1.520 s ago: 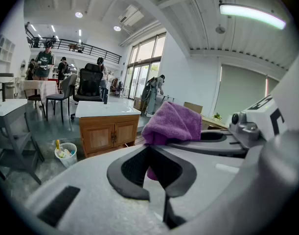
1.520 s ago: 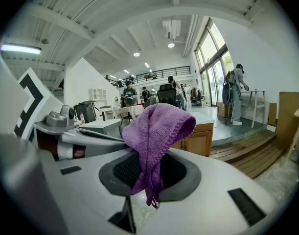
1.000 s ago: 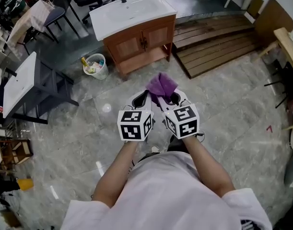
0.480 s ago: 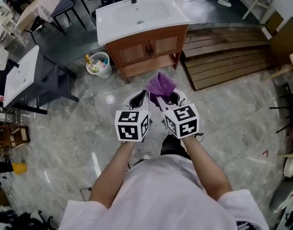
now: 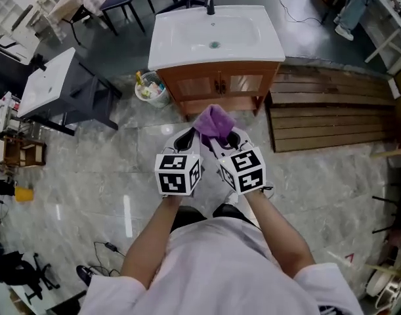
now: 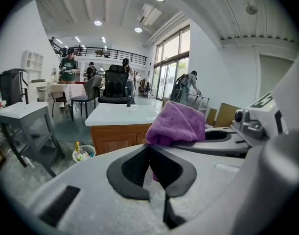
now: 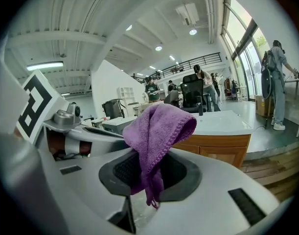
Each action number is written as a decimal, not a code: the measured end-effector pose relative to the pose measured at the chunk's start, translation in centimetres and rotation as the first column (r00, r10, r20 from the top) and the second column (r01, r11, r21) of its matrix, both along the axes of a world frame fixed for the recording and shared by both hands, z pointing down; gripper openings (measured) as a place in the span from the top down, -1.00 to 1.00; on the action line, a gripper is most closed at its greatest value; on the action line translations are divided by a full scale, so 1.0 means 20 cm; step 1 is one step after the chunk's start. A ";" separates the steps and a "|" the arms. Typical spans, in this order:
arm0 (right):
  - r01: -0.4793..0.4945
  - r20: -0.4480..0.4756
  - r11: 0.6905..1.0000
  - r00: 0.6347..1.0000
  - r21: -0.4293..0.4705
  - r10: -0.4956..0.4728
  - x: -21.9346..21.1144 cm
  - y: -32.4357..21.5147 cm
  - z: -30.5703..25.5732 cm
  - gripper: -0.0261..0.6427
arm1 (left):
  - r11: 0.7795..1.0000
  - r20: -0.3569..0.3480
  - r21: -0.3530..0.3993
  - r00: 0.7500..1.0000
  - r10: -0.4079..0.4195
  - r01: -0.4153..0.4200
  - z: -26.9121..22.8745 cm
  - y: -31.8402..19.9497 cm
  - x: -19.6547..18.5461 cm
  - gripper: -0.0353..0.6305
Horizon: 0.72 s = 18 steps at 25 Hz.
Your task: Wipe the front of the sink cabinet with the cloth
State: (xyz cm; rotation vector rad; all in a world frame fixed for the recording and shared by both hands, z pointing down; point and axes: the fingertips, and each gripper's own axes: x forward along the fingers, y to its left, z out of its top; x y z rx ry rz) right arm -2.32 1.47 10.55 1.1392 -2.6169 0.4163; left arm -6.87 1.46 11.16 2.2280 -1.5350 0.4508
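Observation:
The sink cabinet [image 5: 218, 85] is brown wood with two doors under a white basin top [image 5: 216, 35]; it stands straight ahead, at the top middle of the head view. Both gripper views show it too, as the cabinet [image 6: 117, 137] and the cabinet [image 7: 222, 148]. A purple cloth [image 5: 213, 122] hangs bunched from my right gripper [image 5: 232, 138], which is shut on it. The cloth [image 7: 156, 131] droops over that gripper's [image 7: 148, 173] closed jaws. My left gripper [image 5: 187, 138] is beside it, shut and empty [image 6: 150, 153]. The cloth [image 6: 177, 124] shows just to its right. Both grippers are well short of the cabinet.
A white wastebasket [image 5: 151, 88] with rubbish stands left of the cabinet. Wooden decking [image 5: 331, 113] lies on the floor to its right. A dark table with a white top [image 5: 48, 84] is at the left. Chairs stand behind the sink, and a person [image 5: 354, 5] at the upper right.
The cabinet has come nearer and more to the middle of the head view. Both grippers keep the same pose, the cloth still in the right one.

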 end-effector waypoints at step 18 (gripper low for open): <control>0.269 -0.096 0.962 0.960 0.050 -0.263 -0.61 -0.55 0.20 0.69 | 0.964 -0.010 0.046 0.965 -0.264 0.264 0.14 -0.39 -0.56 0.88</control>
